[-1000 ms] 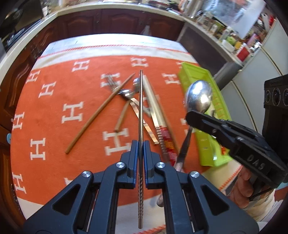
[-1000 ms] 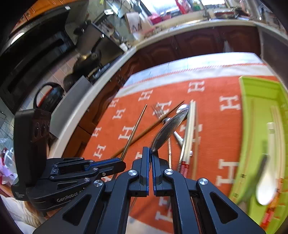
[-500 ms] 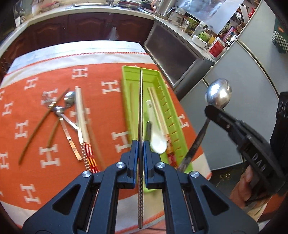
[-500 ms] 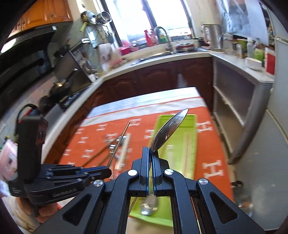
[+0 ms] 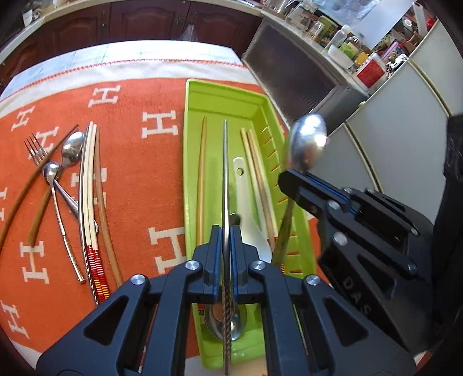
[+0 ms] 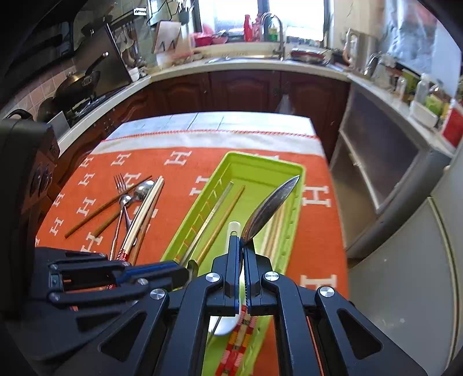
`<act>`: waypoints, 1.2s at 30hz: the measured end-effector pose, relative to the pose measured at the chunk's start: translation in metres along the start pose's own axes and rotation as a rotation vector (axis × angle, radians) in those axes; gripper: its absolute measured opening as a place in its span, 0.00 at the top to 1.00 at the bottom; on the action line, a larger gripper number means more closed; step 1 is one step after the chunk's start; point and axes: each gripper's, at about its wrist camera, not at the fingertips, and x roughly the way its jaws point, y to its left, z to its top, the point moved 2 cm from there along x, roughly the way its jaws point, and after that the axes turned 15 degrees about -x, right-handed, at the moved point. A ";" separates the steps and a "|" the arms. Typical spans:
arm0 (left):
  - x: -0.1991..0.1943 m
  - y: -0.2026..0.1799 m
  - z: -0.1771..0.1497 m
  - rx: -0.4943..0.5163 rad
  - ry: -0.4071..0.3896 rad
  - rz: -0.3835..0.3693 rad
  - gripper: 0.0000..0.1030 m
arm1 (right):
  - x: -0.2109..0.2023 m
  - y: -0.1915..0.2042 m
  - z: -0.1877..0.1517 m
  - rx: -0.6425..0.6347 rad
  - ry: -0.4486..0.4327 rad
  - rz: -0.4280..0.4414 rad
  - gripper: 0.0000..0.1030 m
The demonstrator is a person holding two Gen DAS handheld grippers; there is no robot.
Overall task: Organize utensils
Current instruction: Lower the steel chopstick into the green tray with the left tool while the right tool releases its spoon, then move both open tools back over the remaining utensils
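Over the green tray (image 5: 193,162), our left gripper (image 5: 226,231) clamping a metal chopstick (image 5: 225,173), right gripper (image 6: 241,245) pinching a spoon (image 6: 272,204).

A green tray (image 5: 191,138) lay lengthwise on the orange cloth, holding chopsticks (image 5: 254,173), a white spoon (image 5: 246,202) and a metal spoon (image 5: 237,324). A metal chopstick (image 5: 225,173) and a steel spoon (image 5: 306,144) were held above it. Left of the tray lay a fork (image 5: 36,150), two spoons (image 5: 71,150) and more chopsticks (image 5: 89,188), overlapping.

A home kitchen: dark wood cabinets (image 6: 243,89), a sink faucet (image 6: 276,27) under a window, a pan (image 6: 78,84) on what looks like a stove.
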 end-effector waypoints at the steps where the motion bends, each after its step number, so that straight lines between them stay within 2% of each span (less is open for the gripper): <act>1: 0.002 0.001 0.001 -0.001 0.002 0.005 0.97 | 0.008 -0.002 0.002 0.019 0.015 0.004 0.97; 4: 0.004 0.003 0.005 0.010 -0.003 0.005 0.97 | 0.032 -0.005 0.009 0.067 0.048 0.005 0.95; 8: -0.005 0.006 0.009 0.035 -0.033 0.020 0.96 | 0.047 -0.017 0.009 0.109 0.045 0.002 0.92; 12: -0.017 0.011 0.011 0.050 -0.059 0.029 0.96 | 0.051 -0.024 0.012 0.149 0.035 0.000 0.82; 19: -0.042 0.030 0.010 0.045 -0.092 0.063 0.96 | 0.027 -0.014 0.007 0.199 0.022 0.026 0.80; 21: -0.050 0.038 0.008 0.036 -0.101 0.079 0.94 | 0.020 -0.010 0.004 0.229 0.017 0.036 0.76; 26: -0.071 0.065 -0.001 -0.002 -0.125 0.115 0.91 | -0.001 0.004 -0.012 0.283 0.004 0.057 0.72; 36: -0.109 0.111 -0.026 -0.050 -0.169 0.169 0.91 | -0.032 0.054 -0.031 0.276 0.009 0.089 0.71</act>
